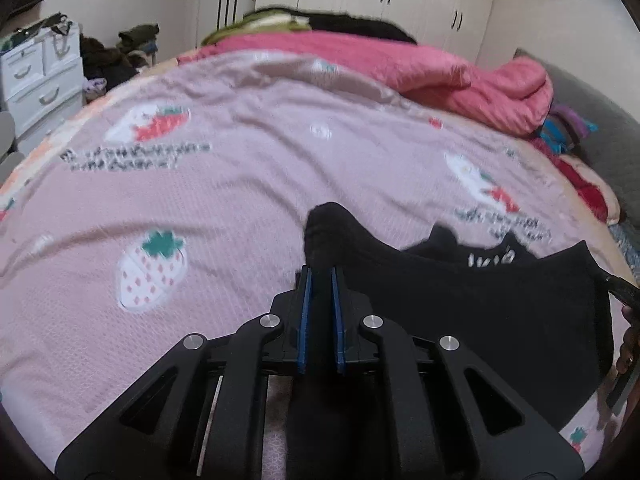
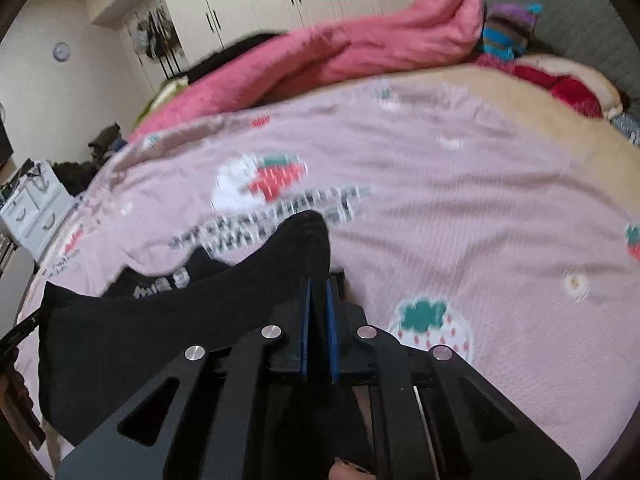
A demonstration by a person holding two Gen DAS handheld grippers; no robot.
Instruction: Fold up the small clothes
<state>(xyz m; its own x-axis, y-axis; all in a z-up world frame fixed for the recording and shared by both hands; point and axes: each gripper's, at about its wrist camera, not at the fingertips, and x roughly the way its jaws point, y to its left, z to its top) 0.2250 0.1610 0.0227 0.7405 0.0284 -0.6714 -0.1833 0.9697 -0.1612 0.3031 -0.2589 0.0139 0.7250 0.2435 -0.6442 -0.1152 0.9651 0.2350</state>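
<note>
Pink strawberry bedspread (image 1: 240, 184) wide open ahead; left gripper (image 1: 320, 276) and right gripper (image 2: 318, 284) each pinch black garment (image 1: 500, 312) corners.

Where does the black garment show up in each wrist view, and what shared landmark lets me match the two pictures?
Left wrist: black garment lower right, one corner pinched in the left gripper.
Right wrist: garment lower left, one corner pinched in the right gripper.
Shared landmark: the rolled pink blanket beyond it.
</note>
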